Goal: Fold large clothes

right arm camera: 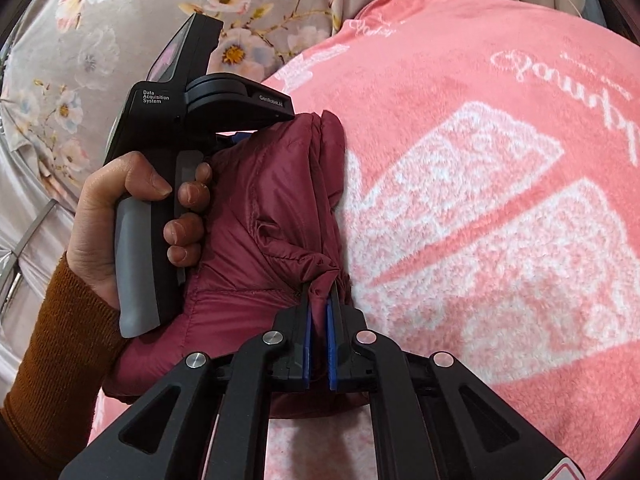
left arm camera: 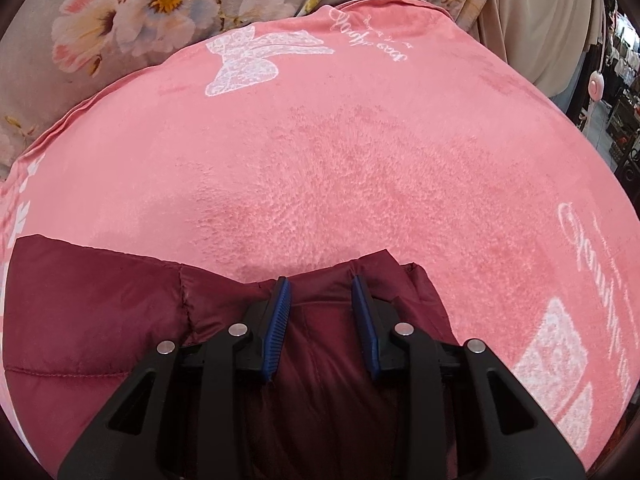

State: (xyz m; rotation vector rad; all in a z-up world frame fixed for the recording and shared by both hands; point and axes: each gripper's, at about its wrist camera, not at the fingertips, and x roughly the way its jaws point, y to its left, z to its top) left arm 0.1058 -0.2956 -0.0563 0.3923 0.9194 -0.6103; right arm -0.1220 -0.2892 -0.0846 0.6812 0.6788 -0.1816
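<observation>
The maroon padded jacket (right arm camera: pixel 260 216) lies on a pink fleece blanket (left arm camera: pixel 360 168) spread over a flowered sheet (right arm camera: pixel 80 40). The right tongs (right arm camera: pixel 319 308) are clamped tight on a puckered fold at the jacket's edge. The left tongs (left arm camera: pixel 320 300), held by a hand (right arm camera: pixel 120 216) in a rust-brown sleeve (right arm camera: pixel 52 344), straddle a bunch of jacket fabric, jaws partly apart; whether the pads press on it I cannot tell.

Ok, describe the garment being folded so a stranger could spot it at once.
Find the fluffy pink blanket with white prints, spread over a floral sheet. On its near edge lies the quilted jacket, between both grippers. It is the only dark maroon, smooth, stitched fabric.
</observation>
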